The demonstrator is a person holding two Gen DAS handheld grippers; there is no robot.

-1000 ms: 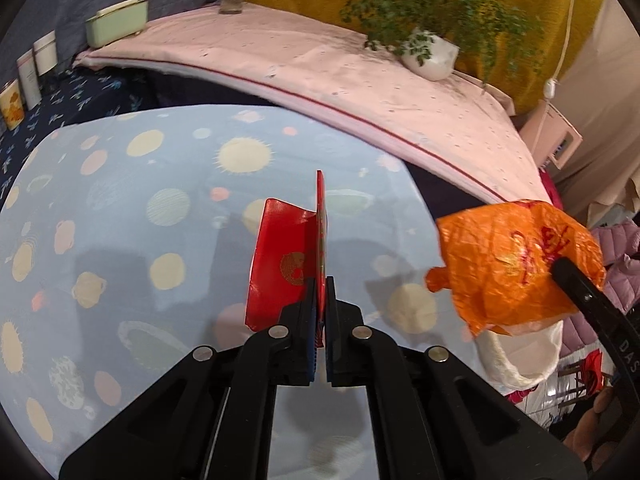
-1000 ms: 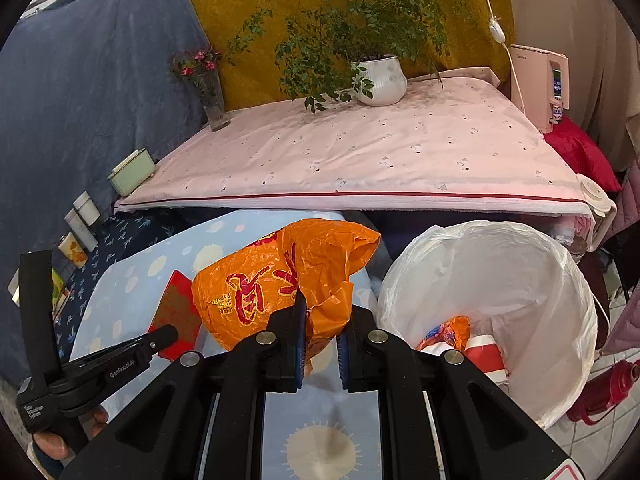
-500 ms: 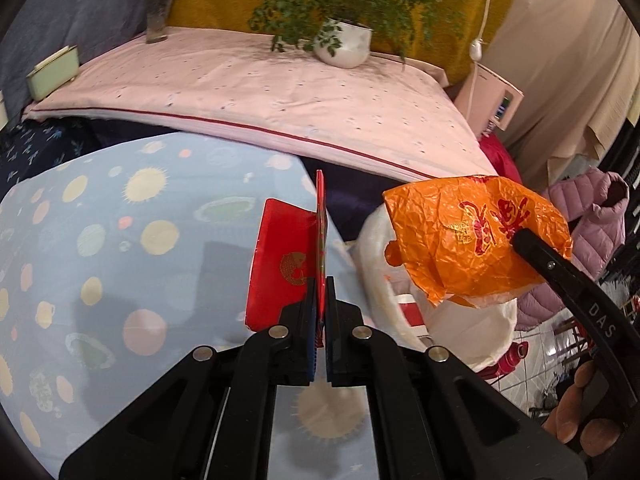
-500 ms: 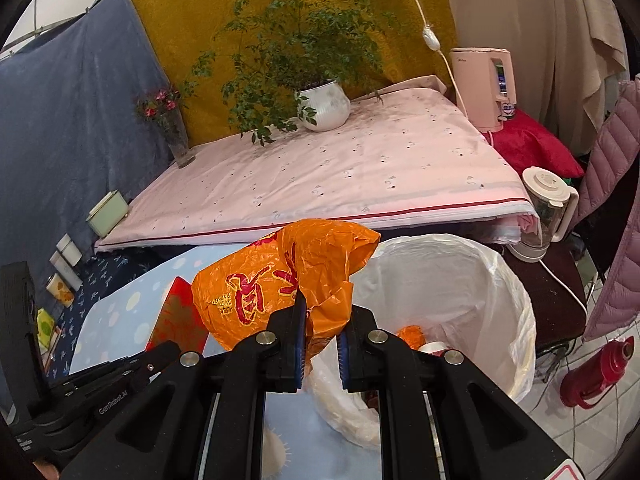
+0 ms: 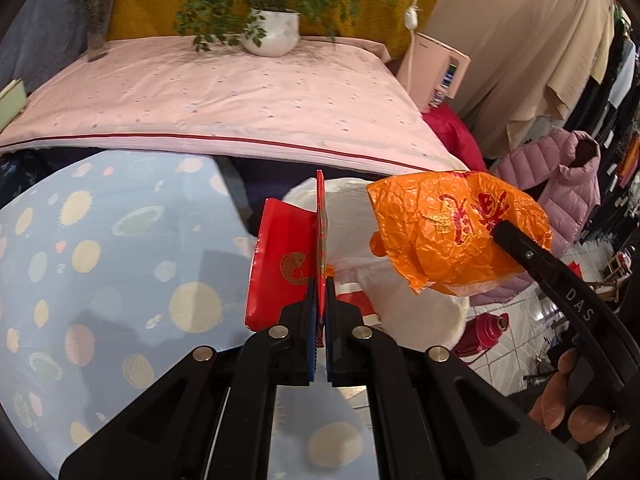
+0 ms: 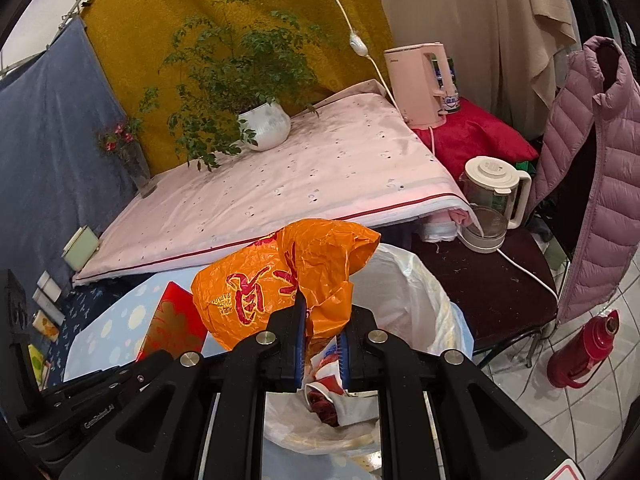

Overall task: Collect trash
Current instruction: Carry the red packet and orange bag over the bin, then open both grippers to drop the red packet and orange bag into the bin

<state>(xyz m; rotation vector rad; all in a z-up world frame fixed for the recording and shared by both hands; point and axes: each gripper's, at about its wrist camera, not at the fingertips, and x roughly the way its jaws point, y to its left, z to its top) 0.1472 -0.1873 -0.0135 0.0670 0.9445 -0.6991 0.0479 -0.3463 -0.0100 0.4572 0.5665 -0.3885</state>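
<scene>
My left gripper is shut on a red envelope with a gold fish print, held upright at the table's right edge, in front of the white-lined trash bin. My right gripper is shut on a crumpled orange plastic bag and holds it above the bin. Inside the bin lie red and white wrappers. The orange bag also shows in the left wrist view, over the bin. The red envelope shows at the left in the right wrist view.
A light blue dotted tablecloth covers the table at left. Behind is a pink-covered surface with a potted plant. Right of the bin stand a dark stool with a kettle, a red thermos and a hanging lilac jacket.
Both grippers have swung right, from over the blue table to the bin, each still gripping its item. The orange bag now hangs over the bin opening.
</scene>
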